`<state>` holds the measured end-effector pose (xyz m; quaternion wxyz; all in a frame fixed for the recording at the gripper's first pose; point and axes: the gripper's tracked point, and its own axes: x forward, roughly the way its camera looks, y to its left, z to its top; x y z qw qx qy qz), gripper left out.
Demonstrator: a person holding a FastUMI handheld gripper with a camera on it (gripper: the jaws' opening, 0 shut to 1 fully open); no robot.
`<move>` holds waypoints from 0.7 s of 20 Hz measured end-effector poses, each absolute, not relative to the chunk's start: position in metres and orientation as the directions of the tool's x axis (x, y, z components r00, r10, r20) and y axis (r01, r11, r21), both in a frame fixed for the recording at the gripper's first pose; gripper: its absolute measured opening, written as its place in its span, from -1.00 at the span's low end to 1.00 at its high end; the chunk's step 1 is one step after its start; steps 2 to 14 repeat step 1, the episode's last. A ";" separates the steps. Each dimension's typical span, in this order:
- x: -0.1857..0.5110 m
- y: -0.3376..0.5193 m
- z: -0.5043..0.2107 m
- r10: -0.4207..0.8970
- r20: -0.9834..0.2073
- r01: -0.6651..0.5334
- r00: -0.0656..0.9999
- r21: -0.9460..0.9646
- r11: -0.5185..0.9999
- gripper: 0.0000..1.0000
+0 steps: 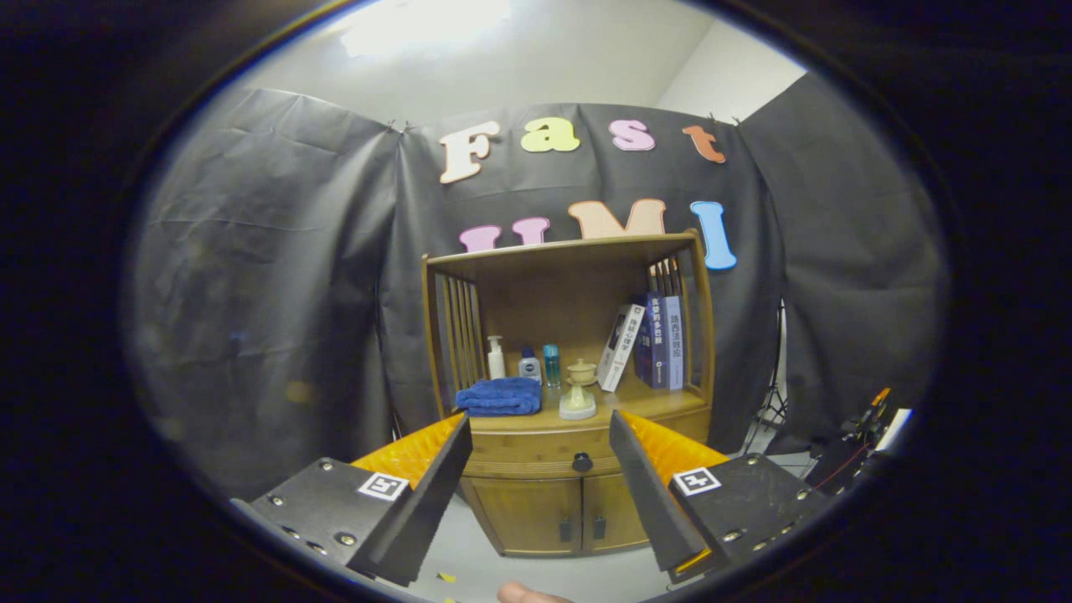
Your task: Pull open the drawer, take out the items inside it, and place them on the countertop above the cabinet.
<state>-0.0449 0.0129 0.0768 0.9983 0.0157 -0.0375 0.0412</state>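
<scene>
Drawer sits closed under the cabinet's countertop, its knob well beyond the gripper, whose fingers stand apart, holding nothing. Towel, bottles and books rest on the countertop.

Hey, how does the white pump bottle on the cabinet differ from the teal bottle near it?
The white pump bottle is taller and has a pump head; the teal bottle is shorter with a plain top. The white one stands behind the blue towel, the teal one beside the cream jar. Both stand upright on the countertop, beyond the open gripper.
</scene>
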 end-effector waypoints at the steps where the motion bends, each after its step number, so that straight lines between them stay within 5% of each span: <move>1: -0.045 0.013 0.077 0.080 0.077 -0.082 0.994 0.030 0.996 0.98; 14: -0.045 0.013 0.077 0.080 0.077 -0.082 0.994 0.030 0.996 0.98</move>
